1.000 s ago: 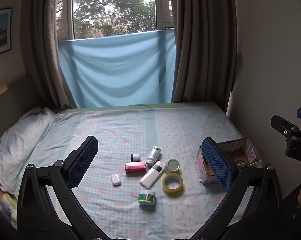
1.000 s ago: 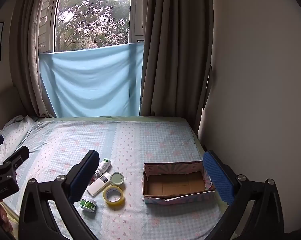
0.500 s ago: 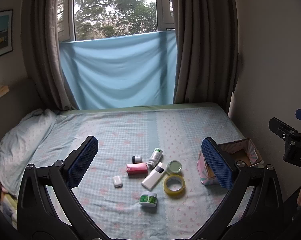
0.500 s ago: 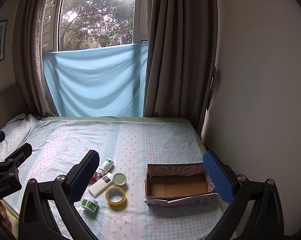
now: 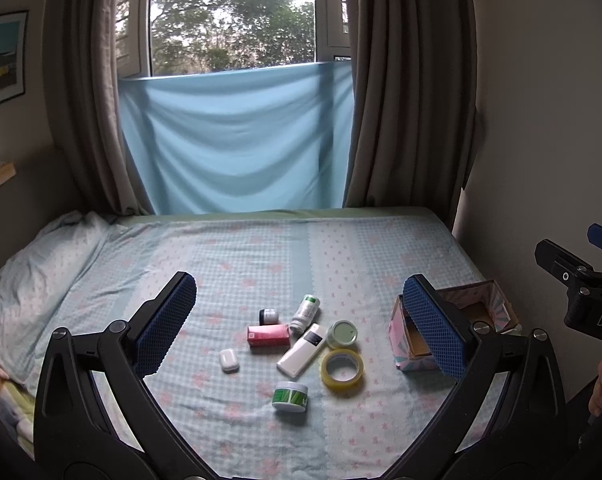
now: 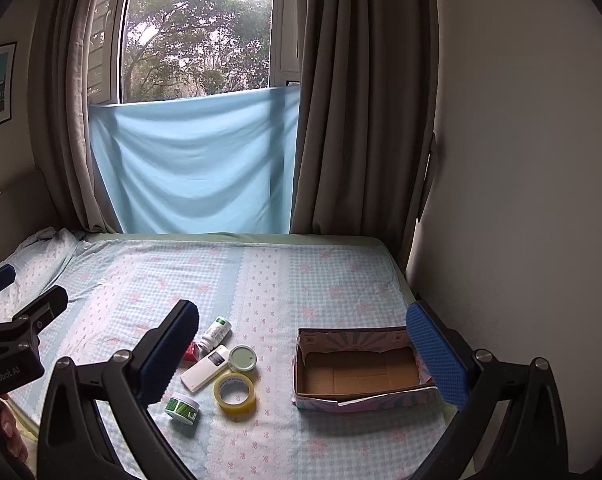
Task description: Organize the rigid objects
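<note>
Bedroom bed (image 5: 261,256): both cameras have drawn back slightly; nothing has moved. Left gripper (image 5: 301,320) and right gripper (image 6: 301,354) hover wide open, empty. Toiletries cluster left of the empty cardboard box (image 6: 361,372); sorting hasn't begun.

Dim room; daylight from window (image 5: 233,20), overexposed sky; sharp focus; fisheye bending, dark vignette corners.

A bed (image 5: 261,248) in pale blue checked sheets carries a cluster of small items — tape roll (image 5: 342,369), green-labelled jar (image 5: 289,396), white remote (image 5: 302,350), pink carton (image 5: 268,335), what may be an earbud case (image 5: 229,360) — beside an open cardboard box (image 6: 361,372).
</note>
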Motion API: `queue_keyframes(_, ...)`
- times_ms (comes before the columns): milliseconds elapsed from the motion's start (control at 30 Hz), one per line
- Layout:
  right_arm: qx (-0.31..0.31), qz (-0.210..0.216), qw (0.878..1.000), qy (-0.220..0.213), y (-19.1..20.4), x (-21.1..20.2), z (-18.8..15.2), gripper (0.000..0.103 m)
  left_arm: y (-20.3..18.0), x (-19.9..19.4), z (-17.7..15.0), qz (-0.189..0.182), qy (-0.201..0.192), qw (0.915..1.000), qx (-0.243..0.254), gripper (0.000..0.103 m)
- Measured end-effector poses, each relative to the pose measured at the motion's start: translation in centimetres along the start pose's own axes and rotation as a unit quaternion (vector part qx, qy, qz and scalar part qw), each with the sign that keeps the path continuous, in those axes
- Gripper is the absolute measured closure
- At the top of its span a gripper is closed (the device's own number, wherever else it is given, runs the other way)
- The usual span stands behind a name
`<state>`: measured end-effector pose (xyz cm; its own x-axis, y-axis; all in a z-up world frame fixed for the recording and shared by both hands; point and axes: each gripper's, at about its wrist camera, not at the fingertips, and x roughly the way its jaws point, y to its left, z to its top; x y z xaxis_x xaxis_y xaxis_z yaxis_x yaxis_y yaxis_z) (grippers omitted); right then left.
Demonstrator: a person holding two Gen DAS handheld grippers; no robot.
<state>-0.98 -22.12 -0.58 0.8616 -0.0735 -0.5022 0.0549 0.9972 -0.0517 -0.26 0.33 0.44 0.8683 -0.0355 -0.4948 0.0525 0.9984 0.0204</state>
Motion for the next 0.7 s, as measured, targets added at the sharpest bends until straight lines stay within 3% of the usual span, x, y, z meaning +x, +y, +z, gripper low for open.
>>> queue_keyframes(700,-0.002,0.008,1.000,-0.001,-0.14,0.27,-0.25,0.000,0.25,-0.31,-0.31,-0.005,0.001,0.9999,-0.012,0.000)
